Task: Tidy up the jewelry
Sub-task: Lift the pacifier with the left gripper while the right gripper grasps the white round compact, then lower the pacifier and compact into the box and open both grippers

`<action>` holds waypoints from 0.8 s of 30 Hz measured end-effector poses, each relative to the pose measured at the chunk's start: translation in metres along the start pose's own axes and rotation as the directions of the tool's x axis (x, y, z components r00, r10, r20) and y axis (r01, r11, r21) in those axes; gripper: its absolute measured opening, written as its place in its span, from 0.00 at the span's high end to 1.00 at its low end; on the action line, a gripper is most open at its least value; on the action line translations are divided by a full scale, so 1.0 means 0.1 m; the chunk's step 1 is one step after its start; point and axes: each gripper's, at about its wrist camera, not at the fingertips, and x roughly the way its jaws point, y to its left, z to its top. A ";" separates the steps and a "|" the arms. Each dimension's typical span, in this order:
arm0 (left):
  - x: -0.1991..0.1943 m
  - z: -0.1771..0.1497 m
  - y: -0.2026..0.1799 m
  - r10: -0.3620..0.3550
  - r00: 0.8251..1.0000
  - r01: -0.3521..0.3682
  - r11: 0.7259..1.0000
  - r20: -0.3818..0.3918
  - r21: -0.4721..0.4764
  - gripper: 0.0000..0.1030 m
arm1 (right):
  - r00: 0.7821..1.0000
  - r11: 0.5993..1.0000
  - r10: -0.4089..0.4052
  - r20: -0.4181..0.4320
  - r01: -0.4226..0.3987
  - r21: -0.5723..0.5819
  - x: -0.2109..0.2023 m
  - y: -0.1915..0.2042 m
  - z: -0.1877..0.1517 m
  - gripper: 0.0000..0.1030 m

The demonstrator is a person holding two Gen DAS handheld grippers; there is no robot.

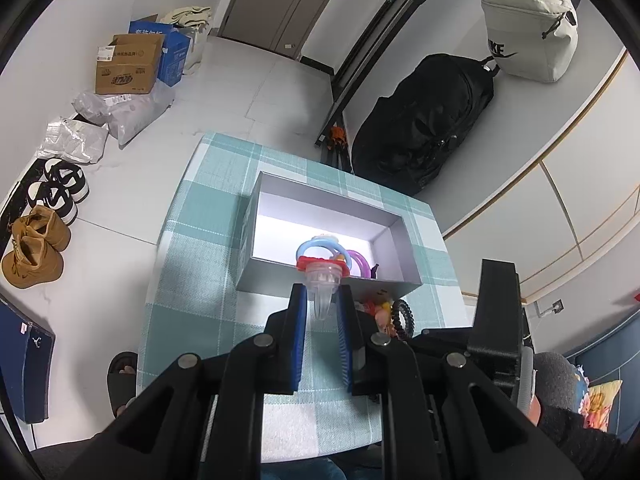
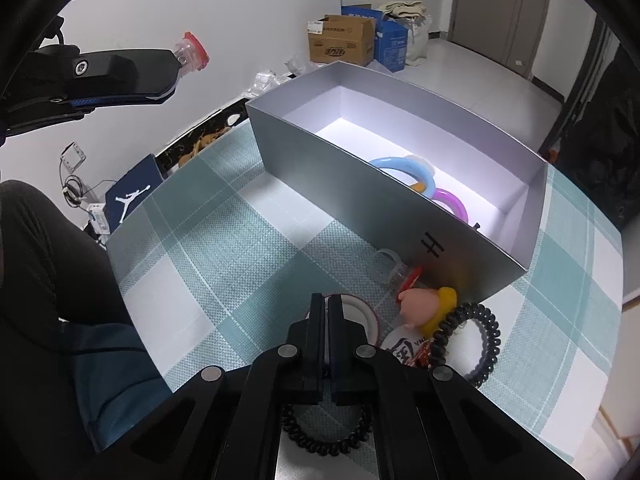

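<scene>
My left gripper (image 1: 322, 294) is shut on a clear plastic ring with a red top (image 1: 321, 276), held in the air above the near wall of the grey box (image 1: 316, 280); it also shows in the right wrist view (image 2: 191, 54). Inside the box (image 2: 360, 176) lie a blue bangle (image 2: 404, 166) and a purple bangle (image 2: 454, 202). My right gripper (image 2: 325, 300) is shut and empty, low over the table near a white round badge (image 2: 362, 314). Beside the box lie a second clear ring with red top (image 2: 394, 270), a pink-and-yellow figure charm (image 2: 428, 304) and a black coil hair tie (image 2: 476, 340).
The box stands on a teal checked tablecloth (image 2: 240, 240). A second black coil tie (image 2: 324, 436) lies under my right gripper. Shoes (image 1: 36, 248), cardboard boxes (image 1: 128, 64) and a black bag (image 1: 424, 128) sit on the floor around the table.
</scene>
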 end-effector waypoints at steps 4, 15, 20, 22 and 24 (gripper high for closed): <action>-0.02 0.03 0.01 -0.012 1.000 0.012 1.000 0.024 -0.019 0.90 | 0.998 0.998 0.042 0.046 -0.044 0.041 -0.14 -0.12 0.03 1.00; 0.01 0.07 0.00 -0.023 0.999 0.024 0.999 0.043 -0.034 0.90 | 0.996 0.994 0.060 0.059 -0.065 0.093 -0.27 -0.28 -0.01 0.86; 0.03 0.08 -0.01 -0.029 0.999 0.031 0.999 0.031 -0.040 0.90 | 0.999 1.000 0.025 0.021 -0.025 -0.017 -0.15 -0.05 -0.05 0.43; 0.03 0.08 -0.02 -0.029 0.999 0.030 0.999 0.030 -0.036 0.90 | 1.000 0.999 -0.008 0.006 0.008 -0.042 -0.09 0.00 -0.06 0.43; 0.03 0.08 -0.03 -0.028 0.999 0.029 0.999 0.031 -0.034 0.90 | 1.000 0.999 -0.008 -0.006 0.008 -0.045 -0.05 0.01 -0.05 0.44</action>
